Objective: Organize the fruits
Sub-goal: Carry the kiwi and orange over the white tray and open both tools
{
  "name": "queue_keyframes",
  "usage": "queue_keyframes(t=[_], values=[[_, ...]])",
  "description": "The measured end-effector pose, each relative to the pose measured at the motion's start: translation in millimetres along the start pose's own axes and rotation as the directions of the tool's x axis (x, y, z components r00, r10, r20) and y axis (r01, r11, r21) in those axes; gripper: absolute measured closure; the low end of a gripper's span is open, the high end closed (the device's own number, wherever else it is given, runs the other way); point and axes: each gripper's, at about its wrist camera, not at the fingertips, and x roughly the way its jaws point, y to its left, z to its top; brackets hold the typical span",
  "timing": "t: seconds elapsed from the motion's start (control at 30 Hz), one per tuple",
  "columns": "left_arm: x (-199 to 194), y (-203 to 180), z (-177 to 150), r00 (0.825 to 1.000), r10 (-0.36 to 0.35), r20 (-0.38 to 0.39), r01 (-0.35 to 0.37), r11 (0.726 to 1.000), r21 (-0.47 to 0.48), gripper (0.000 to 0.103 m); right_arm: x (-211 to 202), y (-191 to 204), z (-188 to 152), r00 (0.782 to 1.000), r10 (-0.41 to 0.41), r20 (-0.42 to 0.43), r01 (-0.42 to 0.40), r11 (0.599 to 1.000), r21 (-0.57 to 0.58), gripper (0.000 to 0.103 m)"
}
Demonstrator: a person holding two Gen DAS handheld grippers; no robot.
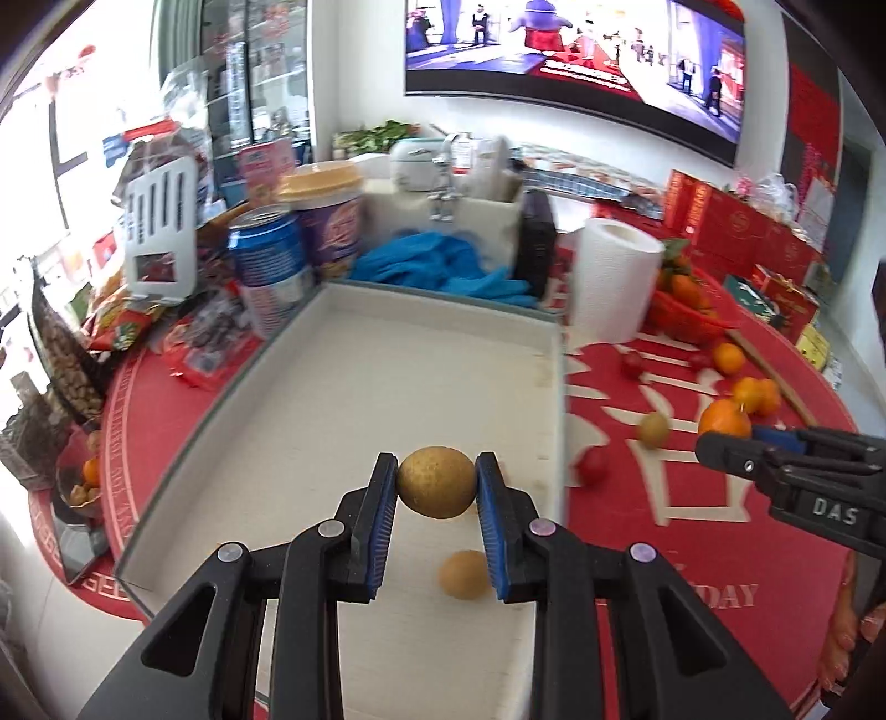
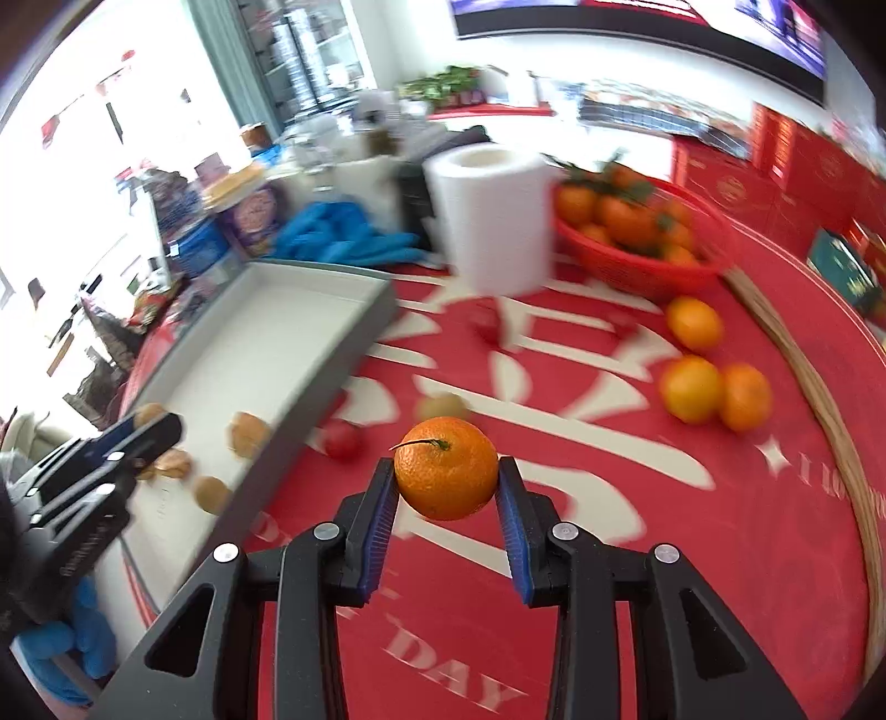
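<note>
Surface: red tablecloth [image 2: 637, 554] with white lettering was seen on a round table; a big wall screen [image 1: 581, 50] was seen behind.
Tray: one grey-rimmed, white-floored tray [image 1: 354, 387] was laid left of the loose fruit.
Left gripper: left gripper [image 1: 437, 483] was clamped on one brown round fruit [image 1: 437, 482], held above the tray floor near its front end.
Right gripper: right gripper [image 2: 447, 477] was clamped on one stemmed orange [image 2: 447, 476], held over the cloth, just right of the tray's long edge.
Brown fruits in tray: four were counted in the right wrist view, e.g. [image 2: 249, 433]; only one loose brown fruit [image 1: 464, 574] was shown below the held one in the left wrist view.
Brown fruits on cloth: one yellowish-brown fruit [image 2: 442, 407] was counted, near the held orange.
Small red fruits: about three were counted on the cloth, e.g. [image 2: 343, 438]; motion blur left the count uncertain.
Loose oranges: three loose oranges [image 2: 692, 389] were counted right of centre, two of them touching.
Basket: one red basket [image 2: 653, 266] was filled with leafy oranges; exact count could not be told.
Clutter: one paper towel roll [image 2: 493, 216], one blue cloth [image 1: 437, 266], one blue can [image 1: 268, 266] and one purple cup [image 1: 329, 221] were noted behind the tray.
</note>
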Motion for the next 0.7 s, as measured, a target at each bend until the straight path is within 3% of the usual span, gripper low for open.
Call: queue_keyframes(t=[0.37, 0.63, 0.67, 0.7], values=[[27, 35, -8, 0.997, 0.043, -0.062, -0.047, 0.997, -0.059, 0.072, 43, 87, 35, 0.997, 0.072, -0.021, -0.074, 0.986, -0.150, 0.066], [41, 41, -14, 0.995, 0.052, -0.089, -0.057, 0.997, -0.051, 0.068, 74, 105, 46, 0.995, 0.073, -0.066, -0.083, 0.983, -0.164, 0.065], [42, 41, -14, 0.995, 0.055, -0.089, -0.060, 0.997, -0.049, 0.064, 76, 104, 47, 0.995, 0.075, -0.070, -0.086, 0.983, -0.161, 0.052], [42, 41, -14, 0.995, 0.059, -0.086, -0.063, 0.997, -0.047, 0.053, 74, 103, 48, 0.995, 0.073, -0.068, -0.083, 0.984, -0.158, 0.041]])
